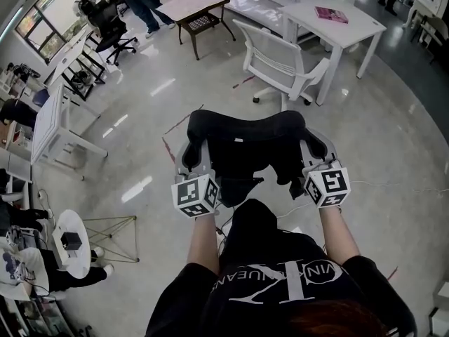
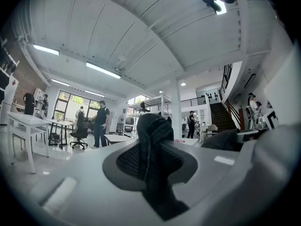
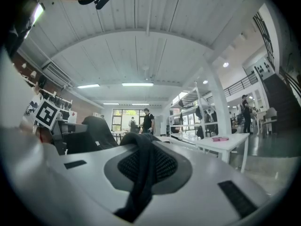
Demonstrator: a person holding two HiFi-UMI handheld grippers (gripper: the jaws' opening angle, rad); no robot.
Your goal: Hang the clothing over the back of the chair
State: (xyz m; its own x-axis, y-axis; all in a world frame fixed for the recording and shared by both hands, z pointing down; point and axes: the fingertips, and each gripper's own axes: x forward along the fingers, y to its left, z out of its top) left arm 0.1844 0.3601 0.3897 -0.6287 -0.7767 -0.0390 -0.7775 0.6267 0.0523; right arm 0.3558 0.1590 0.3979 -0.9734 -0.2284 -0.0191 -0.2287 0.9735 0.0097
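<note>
A black garment [image 1: 245, 149] hangs stretched between my two grippers at chest height in the head view. My left gripper [image 1: 193, 137] is shut on its left end, and a fold of dark fabric [image 2: 153, 154] is pinched between the jaws in the left gripper view. On the other end my right gripper [image 1: 313, 139] is shut, with a black fold [image 3: 140, 173] running through its jaws. A white office chair [image 1: 280, 65] stands on the floor ahead, apart from the garment.
Behind the chair is a white desk [image 1: 351, 30] with a pink book [image 1: 331, 14]. A low dark-legged table [image 1: 200, 9] and a black office chair [image 1: 105, 23] stand far left, with people nearby. White desks [image 1: 52, 118] and a small round table [image 1: 70, 241] line the left.
</note>
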